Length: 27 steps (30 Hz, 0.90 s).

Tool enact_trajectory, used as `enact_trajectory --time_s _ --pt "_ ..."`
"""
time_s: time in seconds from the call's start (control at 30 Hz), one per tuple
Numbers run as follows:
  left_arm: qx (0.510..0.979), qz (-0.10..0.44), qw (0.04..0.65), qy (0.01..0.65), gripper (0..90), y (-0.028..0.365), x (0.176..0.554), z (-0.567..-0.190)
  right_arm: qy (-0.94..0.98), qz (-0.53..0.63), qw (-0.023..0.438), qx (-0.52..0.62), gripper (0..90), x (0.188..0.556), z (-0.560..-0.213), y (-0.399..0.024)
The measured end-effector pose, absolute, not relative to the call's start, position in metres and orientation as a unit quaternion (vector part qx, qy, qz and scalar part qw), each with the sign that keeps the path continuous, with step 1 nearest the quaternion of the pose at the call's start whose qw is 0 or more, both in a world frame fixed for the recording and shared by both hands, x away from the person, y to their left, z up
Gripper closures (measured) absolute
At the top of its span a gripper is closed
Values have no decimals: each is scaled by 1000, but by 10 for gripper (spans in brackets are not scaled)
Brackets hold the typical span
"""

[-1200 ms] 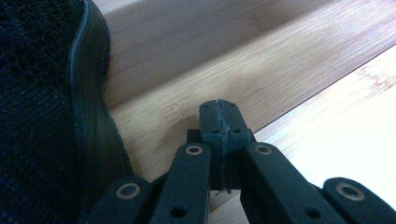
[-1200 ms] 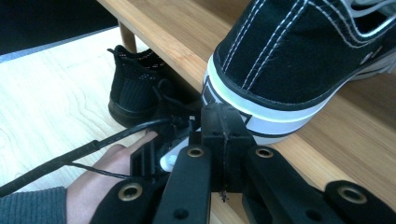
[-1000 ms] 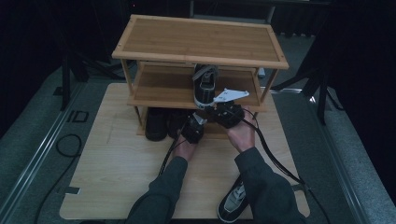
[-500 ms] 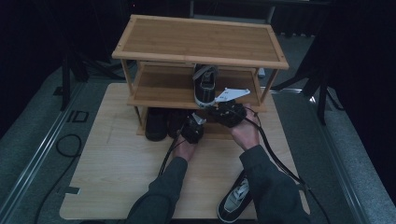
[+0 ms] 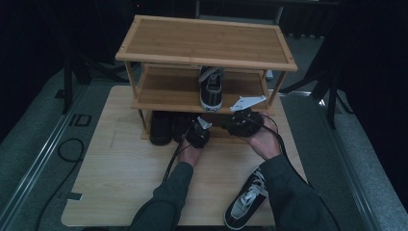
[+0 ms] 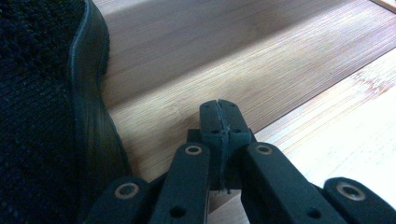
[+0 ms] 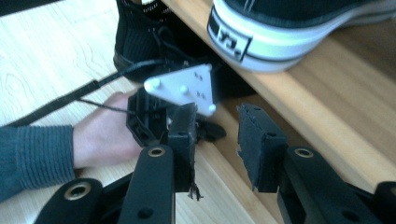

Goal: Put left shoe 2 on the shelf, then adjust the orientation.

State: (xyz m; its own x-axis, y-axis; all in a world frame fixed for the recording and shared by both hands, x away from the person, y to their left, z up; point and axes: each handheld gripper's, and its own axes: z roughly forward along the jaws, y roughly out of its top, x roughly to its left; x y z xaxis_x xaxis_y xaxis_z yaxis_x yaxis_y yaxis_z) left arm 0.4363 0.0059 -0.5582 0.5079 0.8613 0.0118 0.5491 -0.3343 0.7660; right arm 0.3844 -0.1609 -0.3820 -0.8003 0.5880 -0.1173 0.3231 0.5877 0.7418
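A: How many shoes are on the scene?

B: 4 can be counted in the high view. 1 black-and-white sneaker (image 5: 210, 88) stands on the middle shelf of the wooden rack (image 5: 207, 41), heel toward the person. 2 dark shoes (image 5: 161, 127) sit side by side on the bottom shelf at its left end. 1 more sneaker (image 5: 245, 199) lies on the table (image 5: 115, 173) near the front edge, beside the right sleeve.

A: And the rack itself?

B: 1 rack with 3 wooden levels, standing at the far side of the table.

A: What about the 2 grippers?

B: The left gripper (image 5: 197, 133) rests low at the bottom shelf, just beside the dark shoes; in its own view its jaws are pressed together with nothing between them, and 1 dark shoe's sole fills the left edge. The right gripper (image 5: 243, 122) sits just in front of the middle shelf, below and right of the shelved sneaker's heel. Its jaws have just been opening and stand apart, with nothing between them, clear of that sneaker.
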Motion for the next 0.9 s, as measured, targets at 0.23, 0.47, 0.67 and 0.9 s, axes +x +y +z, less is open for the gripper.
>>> enact_trajectory --time_s 0.23,0.47,0.67,0.9 --pt "788 216 366 446 898 6 436 -559 874 362 174 273 622 380 -385 -171" --pt "785 220 370 445 897 6 435 -560 874 355 168 288 568 373 -390 -186" --pt "784 220 371 446 897 6 435 -560 875 344 164 297 557 372 -399 -195" --pt "785 220 370 445 897 6 435 -560 876 342 158 302 558 369 -403 -202"
